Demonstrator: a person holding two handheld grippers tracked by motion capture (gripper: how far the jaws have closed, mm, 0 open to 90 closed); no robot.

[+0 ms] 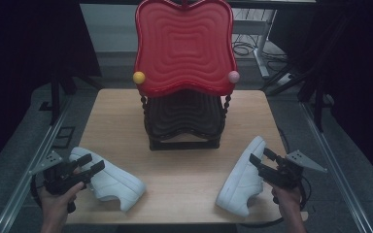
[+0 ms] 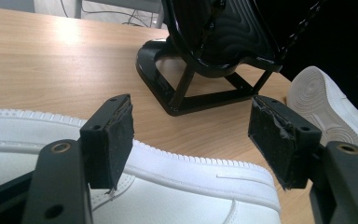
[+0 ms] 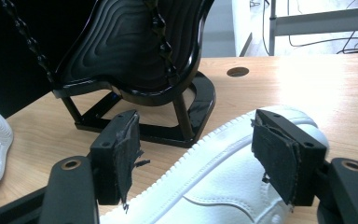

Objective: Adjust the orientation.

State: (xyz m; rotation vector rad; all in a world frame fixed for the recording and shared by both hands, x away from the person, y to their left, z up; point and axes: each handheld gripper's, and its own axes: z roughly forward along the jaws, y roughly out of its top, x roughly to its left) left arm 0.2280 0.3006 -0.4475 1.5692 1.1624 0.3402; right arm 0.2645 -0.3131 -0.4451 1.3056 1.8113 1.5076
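Wooden tabletop [image 1: 184, 170] carries a two-tier stand [image 1: 184, 116] at its middle, a white shoe left [image 1: 111, 182] and right [image 1: 243, 179] of it. Our left claw [image 1: 88, 167] and right claw [image 1: 258, 159] hover jaws apart over each. We should lower squarely over the sidewalls before clamping.

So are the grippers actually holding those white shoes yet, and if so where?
No. Both the left gripper and the right gripper hover open above the left shoe and the right shoe, pads clear.

Two white sneakers [image 1: 109, 180] [image 1: 243, 177] lie apart at the table's near corners.
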